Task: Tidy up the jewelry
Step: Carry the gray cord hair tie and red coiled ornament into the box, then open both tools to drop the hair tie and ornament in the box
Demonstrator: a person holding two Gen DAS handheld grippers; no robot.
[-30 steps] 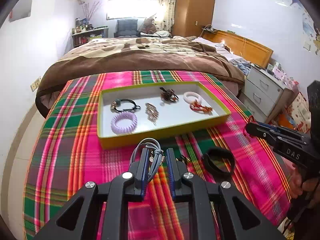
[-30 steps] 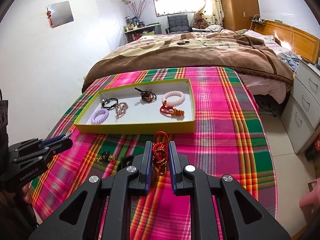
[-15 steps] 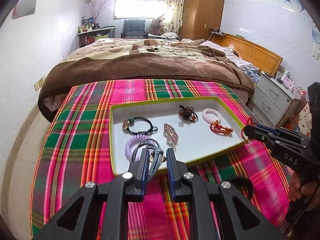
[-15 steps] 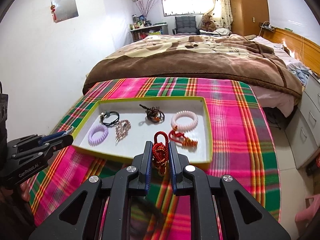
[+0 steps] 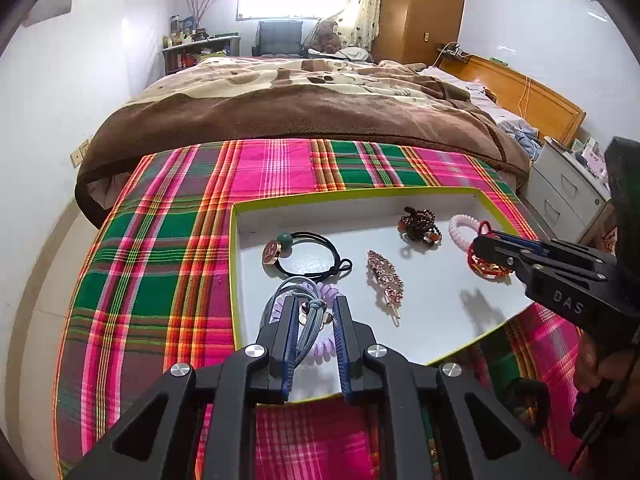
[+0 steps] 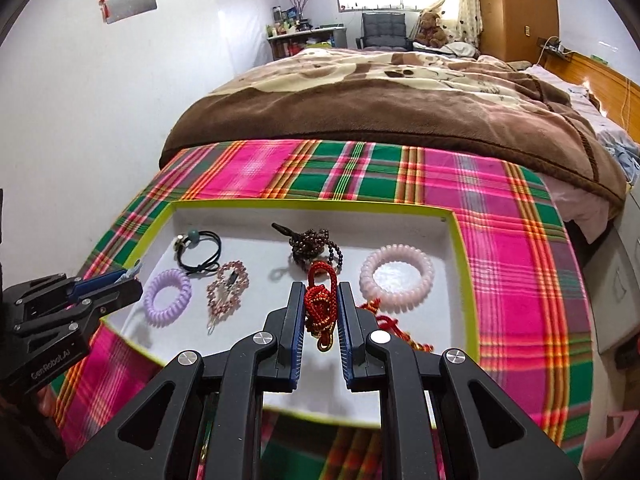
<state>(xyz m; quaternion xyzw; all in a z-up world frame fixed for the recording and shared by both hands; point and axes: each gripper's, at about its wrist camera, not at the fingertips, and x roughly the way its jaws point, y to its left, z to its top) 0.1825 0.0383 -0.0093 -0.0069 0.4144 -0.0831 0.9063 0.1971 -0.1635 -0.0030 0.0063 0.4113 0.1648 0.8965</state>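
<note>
On the left gripper's [image 5: 314, 312] body, seen from the right wrist view, we read "GenRobot.AI"; the right gripper [image 6: 320, 308] carries "DAS" in white letters in the left wrist view. Both tools tilt downward over the lime-edged white tray [image 5: 360, 196] that sits on the pink-and-green plaid cloth [image 5: 168, 248].

At the left, our left gripper has its jaws narrowed onto a grey-blue hair tie [image 5: 306, 308] with small metal charms; the loop stands up between the blue pads, above the lilac spiral hair tie [image 5: 326, 344] lying in the tray's near left corner. Beyond it lies a black hair tie [image 5: 316, 252] with a green bead and a round charm. Toward the middle we see a rhinestone leaf hair clip [image 5: 386, 276] and, further back, a dark beaded bracelet [image 5: 418, 226].

At the right, our right gripper pinches a red knotted cord [image 6: 320, 304] with gold thread, its loop rising above the pads and its tail hanging below. It hangs over the tray's near middle, just left of the pale pink spiral hair tie [image 6: 396, 278] and a second red cord ornament [image 6: 396, 328] lying on the tray floor. A hand [image 5: 600, 368] grips the right tool's handle at the frame's edge.
</note>
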